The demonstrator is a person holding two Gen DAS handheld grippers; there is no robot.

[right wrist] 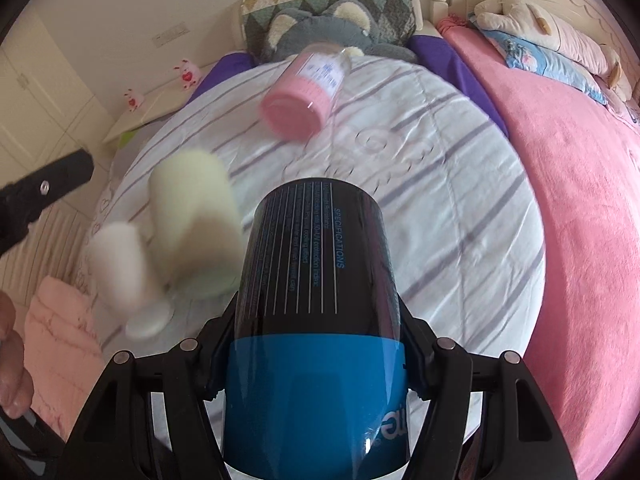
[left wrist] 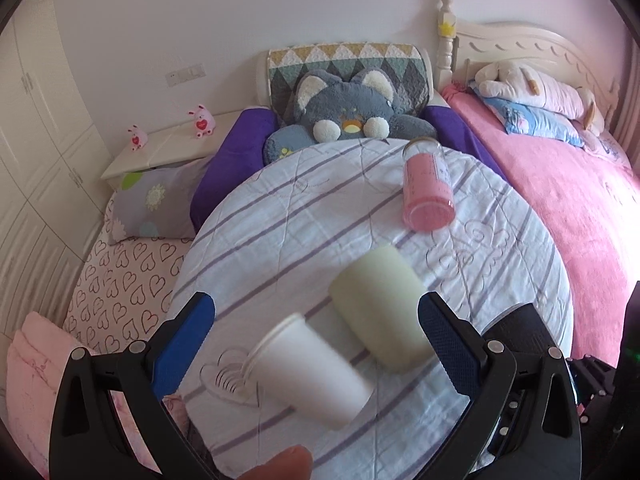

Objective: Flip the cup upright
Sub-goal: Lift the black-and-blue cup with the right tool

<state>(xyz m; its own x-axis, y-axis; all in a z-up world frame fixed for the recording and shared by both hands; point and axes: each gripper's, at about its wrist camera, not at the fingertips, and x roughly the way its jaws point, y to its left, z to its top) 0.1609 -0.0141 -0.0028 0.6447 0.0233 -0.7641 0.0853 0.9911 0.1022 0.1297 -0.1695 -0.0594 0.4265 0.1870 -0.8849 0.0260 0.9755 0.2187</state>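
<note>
1. Left wrist view: the left gripper (left wrist: 316, 344) hangs over a round table covered with a striped white cloth (left wrist: 304, 216), its two blue-padded fingers (left wrist: 184, 344) spread wide apart with nothing gripped between them.
2. A white paper cup (left wrist: 308, 372) lies on its side in the gap between the fingers, closer to the left one, its rim pointing up-left; it looks blurred.
3. A pale yellow cup (left wrist: 380, 312) lies tilted just ahead of the white one, near the right finger; I cannot tell whether the two cups touch.
4. Further ahead and to the right, well apart from the gripper, a pink bottle (left wrist: 428, 188) lies on the cloth.
5. Beyond the table a grey plush toy (left wrist: 344, 112) sits against a quilted cushion (left wrist: 348, 64), and a pink blanket (left wrist: 560, 216) covers the bed to the right.
6. A fingertip (left wrist: 280, 464) of the person shows at the bottom edge.
7. Right wrist view: the right gripper (right wrist: 316, 320) is clamped on a black and blue cup (right wrist: 316, 300), which fills the middle of the frame and juts forward along the fingers, its black end away from the camera.
8. To the left of that gripper, the pale yellow cup (right wrist: 192, 220) and the white paper cup (right wrist: 124, 276) show blurred above the cloth.
9. Ahead of it lies the pink bottle (right wrist: 304, 92), and the other gripper's black tip shows at the far left edge.
</note>
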